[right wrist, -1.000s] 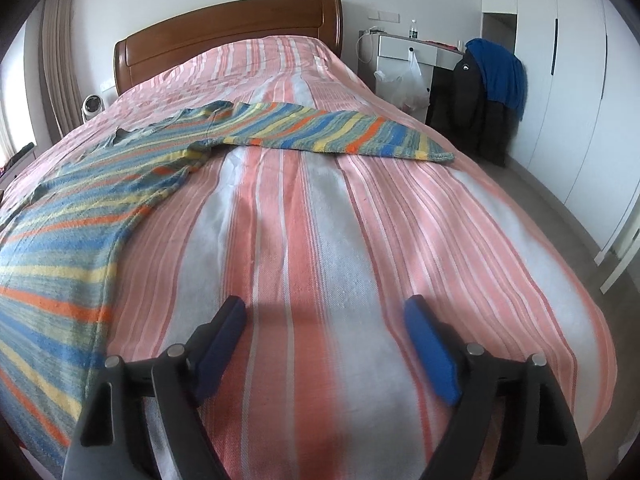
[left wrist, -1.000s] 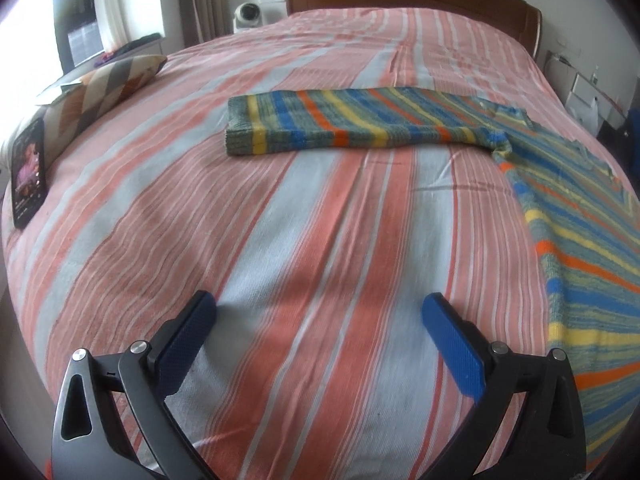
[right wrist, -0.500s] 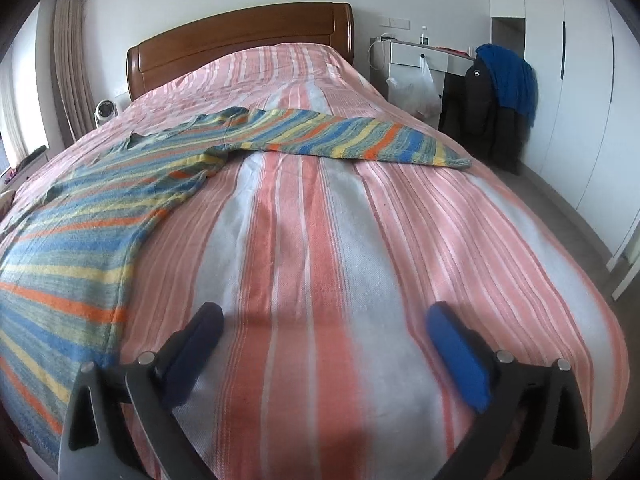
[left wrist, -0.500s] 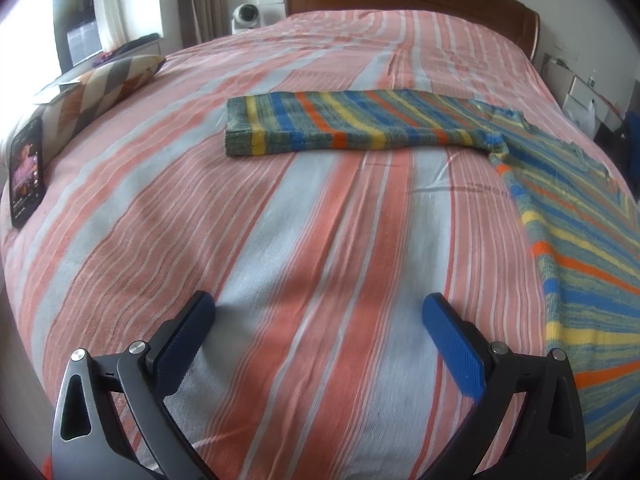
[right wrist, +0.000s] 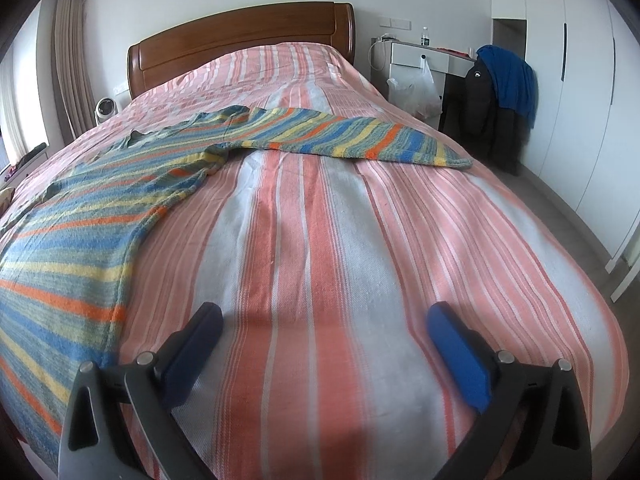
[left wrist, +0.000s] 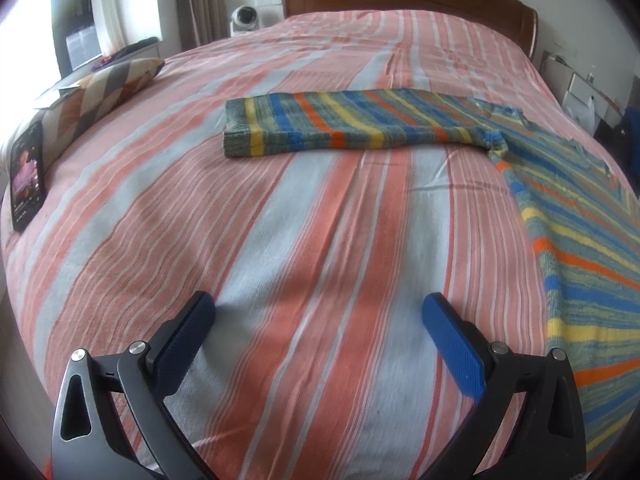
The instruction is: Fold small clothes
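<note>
Garment: striped knit sweater (left wrist: 580,216) lies flat on the striped bedspread (left wrist: 320,220), body between the two grippers, both sleeves stretched outward.
Left sleeve (left wrist: 340,128): far from the left gripper (left wrist: 318,320), cuff pointing left.
Right sleeve (right wrist: 360,136): far from the right gripper (right wrist: 324,324), cuff toward the bed's right edge.
Left gripper: spread wide, nothing between the pads, hovering over bare bedspread.
Right gripper: jaws have just been opening and now stand wide, with nothing between them.
Step, as I judge: sleeve fold not yet begun.
Doing it well: pinch each cuff through both layers, lift low, lay the sleeves across the body, smooth flat.
Risk: dragging the knit bunches the armpit.
</note>
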`<state>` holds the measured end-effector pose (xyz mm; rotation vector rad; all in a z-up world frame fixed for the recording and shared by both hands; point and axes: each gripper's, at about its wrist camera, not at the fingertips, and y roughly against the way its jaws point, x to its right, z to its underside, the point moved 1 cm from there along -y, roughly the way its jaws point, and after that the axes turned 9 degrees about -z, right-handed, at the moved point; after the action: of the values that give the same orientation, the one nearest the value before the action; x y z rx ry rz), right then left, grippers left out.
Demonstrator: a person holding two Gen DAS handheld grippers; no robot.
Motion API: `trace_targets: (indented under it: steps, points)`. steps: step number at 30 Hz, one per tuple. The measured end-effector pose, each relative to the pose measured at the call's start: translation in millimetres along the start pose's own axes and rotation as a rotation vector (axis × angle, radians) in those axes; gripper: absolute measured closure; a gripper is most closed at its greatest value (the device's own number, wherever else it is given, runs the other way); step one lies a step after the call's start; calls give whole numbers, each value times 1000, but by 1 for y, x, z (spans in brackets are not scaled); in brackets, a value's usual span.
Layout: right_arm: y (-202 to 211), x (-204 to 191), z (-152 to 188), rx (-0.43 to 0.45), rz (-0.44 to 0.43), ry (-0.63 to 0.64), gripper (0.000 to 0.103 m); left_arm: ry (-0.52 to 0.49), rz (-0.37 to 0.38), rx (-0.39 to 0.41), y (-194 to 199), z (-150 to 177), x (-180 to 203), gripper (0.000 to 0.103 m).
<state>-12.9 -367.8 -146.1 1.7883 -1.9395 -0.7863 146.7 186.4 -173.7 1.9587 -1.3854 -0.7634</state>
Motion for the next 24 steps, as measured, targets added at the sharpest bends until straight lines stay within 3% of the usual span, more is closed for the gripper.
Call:
trace_targets:
  steps: [24]
  points:
    - [-1, -2, 1, 3, 16, 20, 1, 5, -1, 16, 3, 0, 0, 0]
